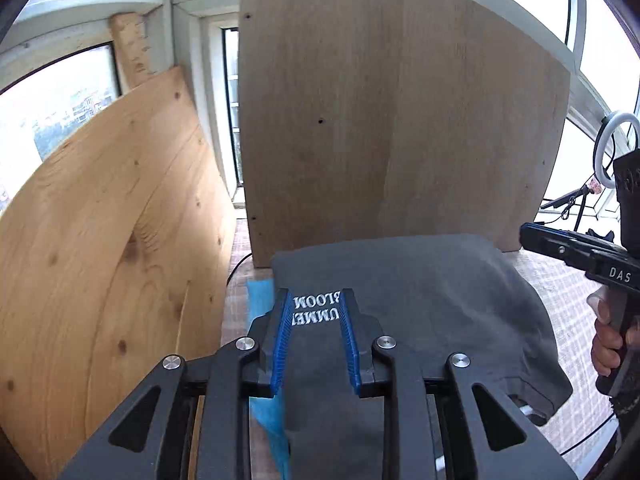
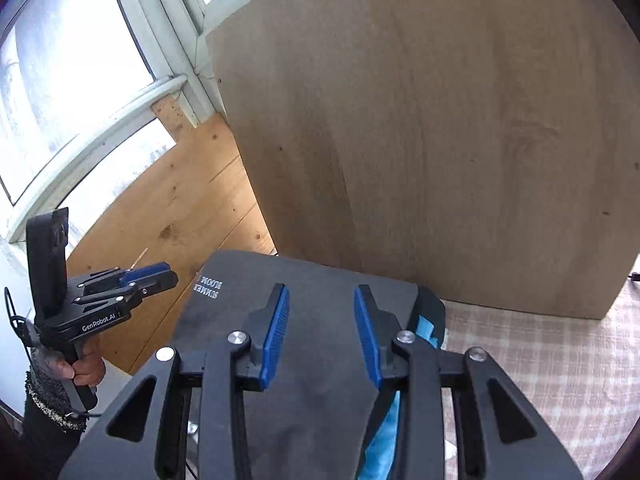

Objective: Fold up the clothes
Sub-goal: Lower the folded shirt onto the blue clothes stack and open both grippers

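Garment: dark grey folded T-shirt on the checked tablecloth table, over blue cloth
Left gripper: fingers apart, clamping nothing
Right gripper: fingers apart above the shirt
Risk: snagging a layer would undo the fold
Writing: "SUMMER BLOOM" on shirt; "GenRobot.AI", "DAS" on grippers

grey-brown board stood upright at the table's back | knotty pine panel leaned to its left, against the window frame | checked tablecloth covered the table | ring light stood at the far right by the window
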Motion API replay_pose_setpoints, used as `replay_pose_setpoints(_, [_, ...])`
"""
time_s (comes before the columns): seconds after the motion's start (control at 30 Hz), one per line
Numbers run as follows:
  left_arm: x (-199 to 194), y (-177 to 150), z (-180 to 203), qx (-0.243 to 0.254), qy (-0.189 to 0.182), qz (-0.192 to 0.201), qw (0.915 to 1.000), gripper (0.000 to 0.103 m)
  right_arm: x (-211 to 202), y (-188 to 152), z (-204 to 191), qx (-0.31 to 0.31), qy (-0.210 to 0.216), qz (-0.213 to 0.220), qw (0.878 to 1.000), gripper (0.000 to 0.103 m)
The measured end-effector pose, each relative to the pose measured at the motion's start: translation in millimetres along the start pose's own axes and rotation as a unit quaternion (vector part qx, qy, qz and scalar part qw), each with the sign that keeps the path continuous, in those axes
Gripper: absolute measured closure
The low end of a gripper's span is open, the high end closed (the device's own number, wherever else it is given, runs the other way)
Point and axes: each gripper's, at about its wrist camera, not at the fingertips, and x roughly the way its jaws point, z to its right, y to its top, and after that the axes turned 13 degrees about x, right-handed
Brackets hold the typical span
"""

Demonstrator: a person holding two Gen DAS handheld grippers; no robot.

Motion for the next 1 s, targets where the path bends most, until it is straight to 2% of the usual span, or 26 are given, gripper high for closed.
replay_pose_setpoints(0.07, [25, 3, -4, -0.002, -0.001, -0.022, 0.9998, 0.080, 23, 0, 1, -0.015, -0.015, -0.007, 1.000, 0.070])
replay_pose_setpoints(0.17, [58, -9, -13, 0.003, 0.017, -0.060, 0.9980, 0.076, 45, -15, 19, -0.028, -0.012, -0.019, 0.999, 0.068])
replay_pose_setpoints(0.23, [69, -19, -20, -0.004, 0.006, -0.065, 0.9979, 0.066, 53, -20, 36, -0.021, -0.002, -0.030, 0.999, 0.068])
replay_pose_setpoints(0.27, [69, -21, -24, -0.011, 0.001, -0.064, 0.9979, 0.065, 52, -19, 41, -0.013, 0.003, -0.033, 0.999, 0.068])
replay_pose_setpoints(0.3, [66, -20, -26, -0.013, -0.002, -0.062, 0.9980, 0.066, 46, -16, 43, -0.004, 0.005, -0.031, 0.999, 0.068])
replay_pose_setpoints(0.4, [46, -16, -24, 0.002, 0.030, -0.056, 0.9979, 0.071, 17, -14, 36, -0.005, 0.011, -0.007, 1.000, 0.067])
replay_pose_setpoints(0.5, [9, -22, -18, -0.001, 0.019, -0.026, 0.9995, 0.071, -18, -26, 18, -0.030, 0.008, 0.013, 0.999, 0.067])
replay_pose_setpoints(0.6, [-24, -44, -3, 0.002, 0.015, -0.006, 0.9999, 0.071, -40, -53, 3, -0.044, 0.004, 0.015, 0.999, 0.064])
replay_pose_setpoints(0.67, [-37, -63, 10, 0.004, 0.002, -0.003, 1.0000, 0.071, -49, -74, 0, -0.042, 0.007, 0.002, 0.999, 0.064])
replay_pose_setpoints(0.8, [-43, -102, 27, 0.016, -0.001, -0.042, 0.9990, 0.069, -57, -121, -3, -0.074, -0.013, -0.049, 0.996, 0.063])
replay_pose_setpoints(0.93, [-59, -146, 25, -0.016, -0.008, -0.074, 0.9971, 0.069, -77, -158, 6, -0.085, -0.055, -0.106, 0.989, 0.061])
replay_pose_setpoints(1.0, [-74, -165, 26, -0.036, -0.002, -0.083, 0.9959, 0.069, -95, -171, 15, -0.069, -0.077, -0.113, 0.988, 0.060])
